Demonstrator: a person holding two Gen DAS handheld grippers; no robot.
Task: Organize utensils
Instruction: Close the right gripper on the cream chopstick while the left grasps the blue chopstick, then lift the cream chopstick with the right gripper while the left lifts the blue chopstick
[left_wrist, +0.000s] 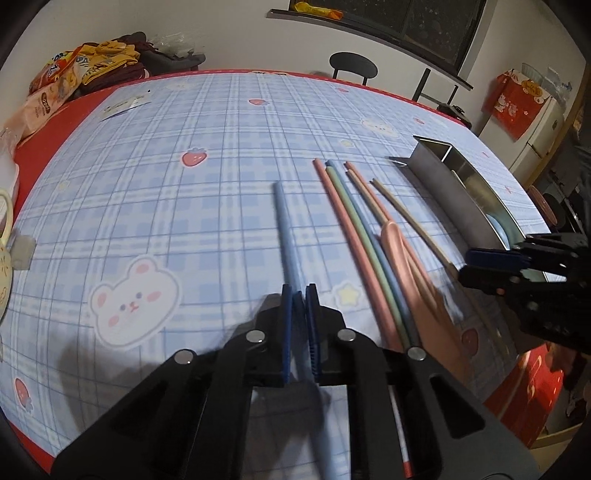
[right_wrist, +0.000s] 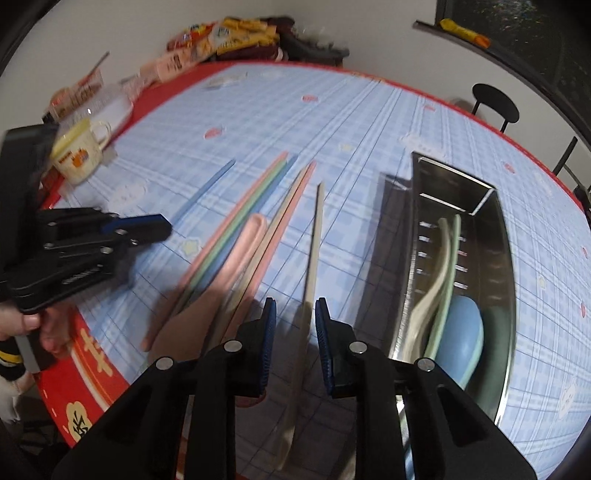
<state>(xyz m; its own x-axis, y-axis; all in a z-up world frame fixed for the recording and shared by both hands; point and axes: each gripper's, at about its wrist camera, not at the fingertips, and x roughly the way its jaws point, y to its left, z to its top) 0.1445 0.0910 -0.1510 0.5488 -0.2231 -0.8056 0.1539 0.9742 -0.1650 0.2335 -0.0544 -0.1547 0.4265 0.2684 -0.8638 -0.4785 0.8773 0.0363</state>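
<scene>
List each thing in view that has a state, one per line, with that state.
left gripper: shut on blue chopstick
right gripper: open, astride beige chopstick
metal utensil tray: lying flat on the tablecloth, holding spoons
blue spoon: inside the tray
pink spoon: on the tablecloth, outside the tray
loose chopsticks: lying side by side
mug: upright

Blue chopstick's (left_wrist: 286, 236) near end behind left tongs (left_wrist: 299, 295); pink spoon (right_wrist: 236, 266) motion-blurred.
</scene>
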